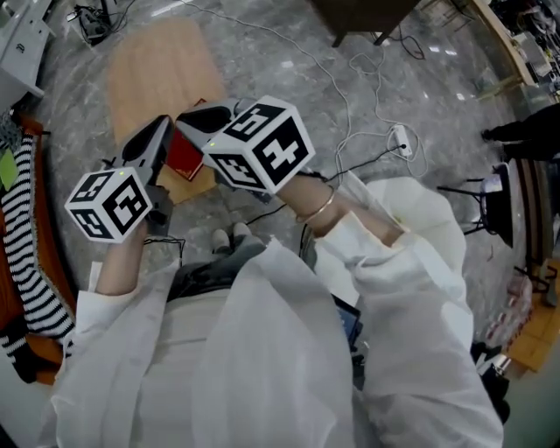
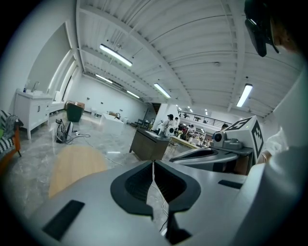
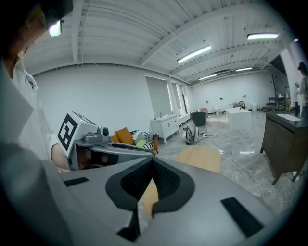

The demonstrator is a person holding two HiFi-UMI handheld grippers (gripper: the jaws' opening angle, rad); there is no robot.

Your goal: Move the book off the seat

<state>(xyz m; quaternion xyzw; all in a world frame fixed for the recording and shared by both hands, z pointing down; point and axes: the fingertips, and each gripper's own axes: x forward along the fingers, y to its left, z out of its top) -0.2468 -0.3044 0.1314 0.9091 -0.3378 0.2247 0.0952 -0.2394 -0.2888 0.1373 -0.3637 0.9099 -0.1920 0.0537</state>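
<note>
A red book (image 1: 185, 157) lies on a light wooden seat (image 1: 199, 185), mostly hidden behind my two grippers in the head view. My left gripper (image 1: 163, 124) is held up in front of the person, its jaws shut with nothing between them. The right gripper (image 1: 185, 119) is beside it, also shut and empty, with its tip above the book. Neither touches the book. Both gripper views look out level across the room: the left gripper (image 2: 153, 166) and the right gripper (image 3: 153, 163) each show closed pads. The book appears in neither of them.
A larger pale wooden board (image 1: 162, 74) lies on the grey floor beyond the seat. A sofa with a striped cushion (image 1: 22, 245) stands at the left. White cables (image 1: 350, 96) and a power strip (image 1: 401, 138) run across the floor; a dark cabinet (image 1: 359, 17) stands behind.
</note>
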